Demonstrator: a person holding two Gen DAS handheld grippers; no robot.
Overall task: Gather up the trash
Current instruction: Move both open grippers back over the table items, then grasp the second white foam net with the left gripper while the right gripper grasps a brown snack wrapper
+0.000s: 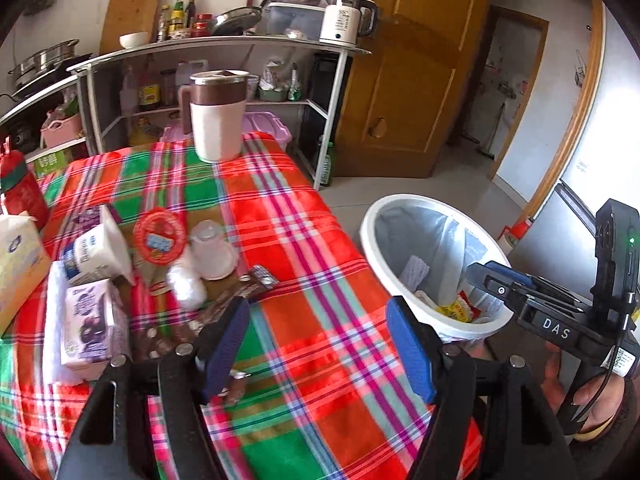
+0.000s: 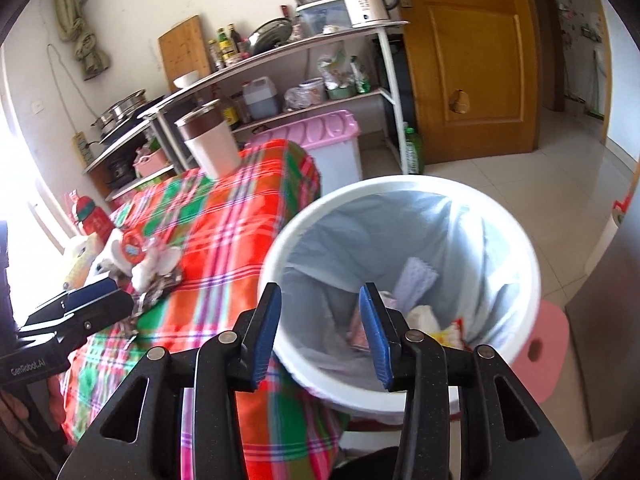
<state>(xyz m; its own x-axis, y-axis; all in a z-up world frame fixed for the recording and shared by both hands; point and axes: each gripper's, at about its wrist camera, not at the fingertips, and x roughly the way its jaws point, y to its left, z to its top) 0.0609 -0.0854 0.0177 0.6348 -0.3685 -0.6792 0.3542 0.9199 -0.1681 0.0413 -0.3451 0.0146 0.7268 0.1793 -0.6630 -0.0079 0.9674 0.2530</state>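
My left gripper (image 1: pixel 316 320) hovers open over the plaid tablecloth (image 1: pixel 304 240), with nothing between its blue pads. Just left of it lies a heap of trash: a brown wrapper (image 1: pixel 240 292), a white wad (image 1: pixel 186 280), a clear plastic cup (image 1: pixel 212 250), a red round lid (image 1: pixel 160 236), a white carton (image 1: pixel 96 252) and a purple box (image 1: pixel 88 324). A white lined bin (image 2: pixel 400 184) stands on the floor beside the table. My right gripper (image 2: pixel 320 300) is open and empty over the bin's near rim. Wrappers (image 2: pixel 424 316) lie at the bottom of the bin.
A pink-and-brown jug (image 1: pixel 218 116) stands at the table's far edge, a red bottle (image 1: pixel 22 192) and a tissue pack (image 1: pixel 16 264) at its left. Behind are a cluttered metal shelf rack (image 1: pixel 224 42) and a wooden door (image 2: pixel 468 60). A pink stool (image 2: pixel 548 344) sits right of the bin.
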